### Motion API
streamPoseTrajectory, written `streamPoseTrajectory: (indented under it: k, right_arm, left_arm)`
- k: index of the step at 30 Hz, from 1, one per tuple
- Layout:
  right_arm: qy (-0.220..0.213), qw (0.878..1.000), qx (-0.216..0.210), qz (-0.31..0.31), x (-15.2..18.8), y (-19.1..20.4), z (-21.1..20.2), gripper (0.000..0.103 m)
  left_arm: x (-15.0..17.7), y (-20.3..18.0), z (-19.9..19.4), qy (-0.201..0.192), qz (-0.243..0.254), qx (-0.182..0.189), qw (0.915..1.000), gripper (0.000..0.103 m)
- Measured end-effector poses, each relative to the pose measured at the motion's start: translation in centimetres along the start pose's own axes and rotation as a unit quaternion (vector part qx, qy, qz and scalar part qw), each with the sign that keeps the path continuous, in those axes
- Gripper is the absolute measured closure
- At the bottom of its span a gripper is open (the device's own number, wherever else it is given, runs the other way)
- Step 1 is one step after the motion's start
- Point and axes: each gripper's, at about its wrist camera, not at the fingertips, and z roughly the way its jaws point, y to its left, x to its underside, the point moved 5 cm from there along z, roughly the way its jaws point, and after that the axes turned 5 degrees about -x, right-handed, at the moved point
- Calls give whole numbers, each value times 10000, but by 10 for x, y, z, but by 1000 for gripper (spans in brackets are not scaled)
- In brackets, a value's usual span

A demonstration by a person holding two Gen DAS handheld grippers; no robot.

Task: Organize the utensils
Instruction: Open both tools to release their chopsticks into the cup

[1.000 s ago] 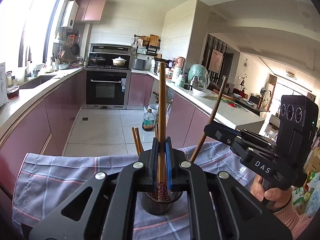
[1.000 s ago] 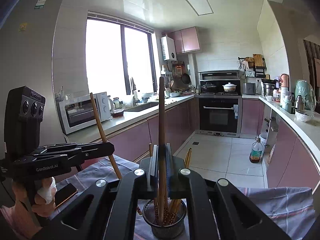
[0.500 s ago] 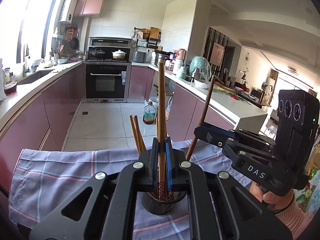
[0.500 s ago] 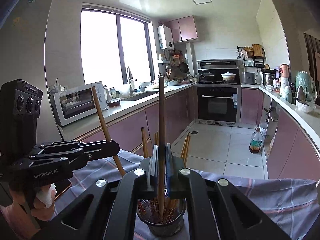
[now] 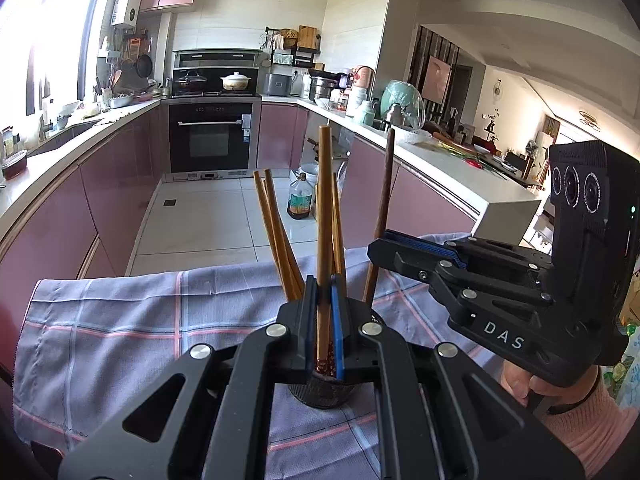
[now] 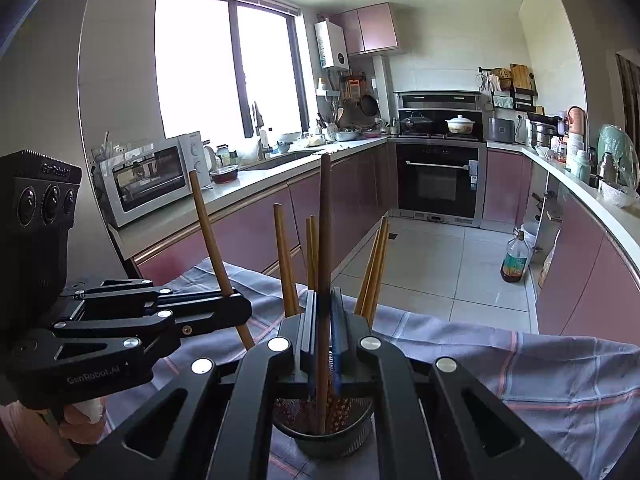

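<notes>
Kitchen w/ pink cabinets behind; bench covered by grey-blue checked cloth (image 5: 120,320). Dark round mesh utensil holder (image 6: 324,436) stands on cloth, several tan wooden chopsticks (image 5: 276,236) already leaning inside. Left gripper (image 5: 324,320): fingers pinched tight on light wooden chopstick (image 5: 323,208), held upright, lower end in the holder. Right gripper (image 6: 324,328): fingers clamped on dark brown chopstick (image 6: 325,220), tip in the holder. Upright hold prob. so sticks drop in clean.

A checked cloth (image 5: 120,320) spreads beneath the fingers. Ahead of them stand a black oven (image 5: 211,136) and an oil bottle (image 5: 299,199) on the floor; a microwave (image 6: 146,178) sits to their left.
</notes>
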Motion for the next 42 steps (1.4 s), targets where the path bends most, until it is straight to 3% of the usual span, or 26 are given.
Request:
streamPoseTrajectory:
  k: [16, 31, 37, 42]
  right_arm:
    - [117, 9999, -2, 91, 1, -6, 14, 98]
    - [271, 9991, 14, 313, 5, -18, 29, 96]
    - [319, 9990, 6, 306, 10, -16, 28, 96]
    - [276, 9992, 51, 278, 14, -13, 23, 84]
  left_arm:
    - [8, 8, 39, 427, -3, 15, 9991, 95]
    - [16, 21, 56, 523, -222, -77, 9984, 95]
    - [20, 26, 59, 529, -266, -92, 9982, 90]
    - [26, 30, 56, 487, -289, -179, 9982, 82]
